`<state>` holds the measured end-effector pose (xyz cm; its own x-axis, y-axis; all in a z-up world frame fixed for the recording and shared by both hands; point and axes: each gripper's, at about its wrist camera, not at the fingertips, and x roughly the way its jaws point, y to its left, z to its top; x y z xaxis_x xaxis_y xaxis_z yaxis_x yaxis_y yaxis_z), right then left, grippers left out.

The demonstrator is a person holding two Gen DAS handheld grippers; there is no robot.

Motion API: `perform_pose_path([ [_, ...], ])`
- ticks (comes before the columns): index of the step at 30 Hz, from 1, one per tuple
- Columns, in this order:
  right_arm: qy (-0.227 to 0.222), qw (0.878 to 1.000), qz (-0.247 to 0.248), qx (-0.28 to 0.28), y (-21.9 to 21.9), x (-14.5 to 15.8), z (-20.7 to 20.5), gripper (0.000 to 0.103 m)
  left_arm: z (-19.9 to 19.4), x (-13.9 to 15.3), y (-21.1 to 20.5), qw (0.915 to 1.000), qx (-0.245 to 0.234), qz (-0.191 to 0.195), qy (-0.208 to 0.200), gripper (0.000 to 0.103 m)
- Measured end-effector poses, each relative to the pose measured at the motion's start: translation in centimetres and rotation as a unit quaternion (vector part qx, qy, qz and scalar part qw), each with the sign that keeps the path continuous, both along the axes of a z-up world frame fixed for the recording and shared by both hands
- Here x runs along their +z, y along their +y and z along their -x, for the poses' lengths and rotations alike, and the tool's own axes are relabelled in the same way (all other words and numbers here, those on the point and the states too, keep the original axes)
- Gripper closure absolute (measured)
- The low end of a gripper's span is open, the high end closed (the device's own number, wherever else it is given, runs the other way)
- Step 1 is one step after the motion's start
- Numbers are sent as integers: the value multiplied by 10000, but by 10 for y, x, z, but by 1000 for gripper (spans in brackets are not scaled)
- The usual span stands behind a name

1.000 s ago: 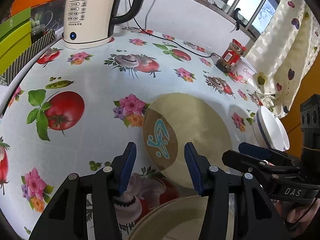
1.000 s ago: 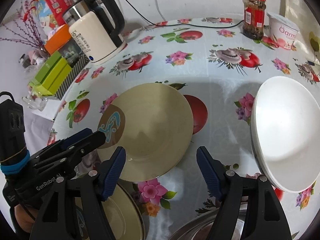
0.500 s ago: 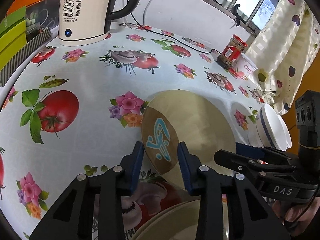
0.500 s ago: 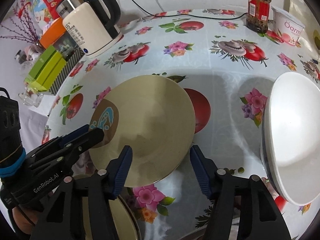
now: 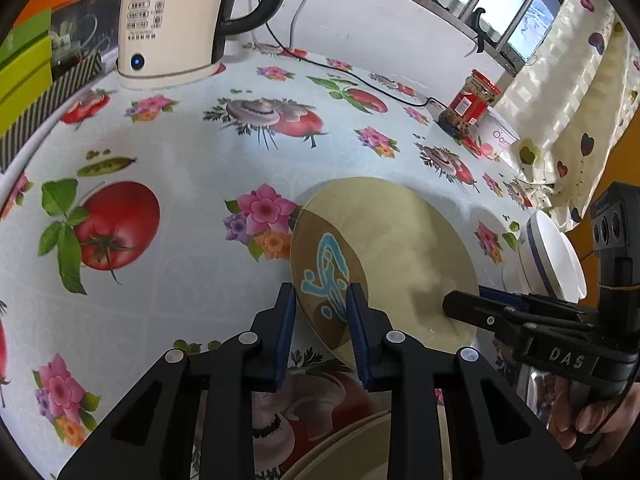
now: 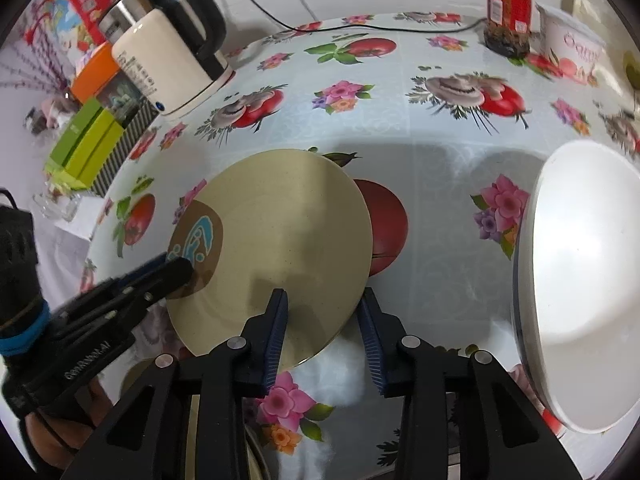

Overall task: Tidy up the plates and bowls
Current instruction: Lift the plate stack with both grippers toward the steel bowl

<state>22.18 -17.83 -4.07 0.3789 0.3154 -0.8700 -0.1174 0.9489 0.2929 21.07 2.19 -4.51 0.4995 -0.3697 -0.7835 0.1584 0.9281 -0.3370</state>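
Note:
A beige plate [image 5: 400, 256] with a brown patch and blue mark lies on the flowered tablecloth; it also shows in the right wrist view [image 6: 280, 248]. My left gripper [image 5: 322, 308] has closed on the plate's near-left rim at the brown patch. My right gripper [image 6: 322, 308] straddles the plate's near-right rim, its jaws a plate-edge apart and narrowing. A white plate [image 6: 580, 280] sits to the right, its rim seen edge-on in the left wrist view [image 5: 552, 252]. Another beige dish [image 5: 360, 448] lies under the left gripper.
A cream electric kettle [image 5: 172, 20] with a black cord stands at the back left, beside green boxes [image 5: 20, 72]. A red-lidded jar [image 6: 508, 4] and a yogurt tub [image 6: 568, 44] stand at the back right. A curtain [image 5: 580, 80] hangs right.
Both grippers moved forward onto the beige plate's rim and narrowed. The left closed on the brown patch edge; the right jaws drew in around the opposite edge.

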Motion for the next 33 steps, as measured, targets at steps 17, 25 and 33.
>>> perform_pose_path([
  [17,-113,9999,42,75,3,6,-3,70,5,11,3,9998,29,-58,-184,78],
  [25,-193,9997,-3,130,5,15,4,70,17,23,4,9995,64,-121,-268,78],
  [33,-242,9995,-4,210,10,22,17,70,32,29,7,9993,154,-141,-305,78],
])
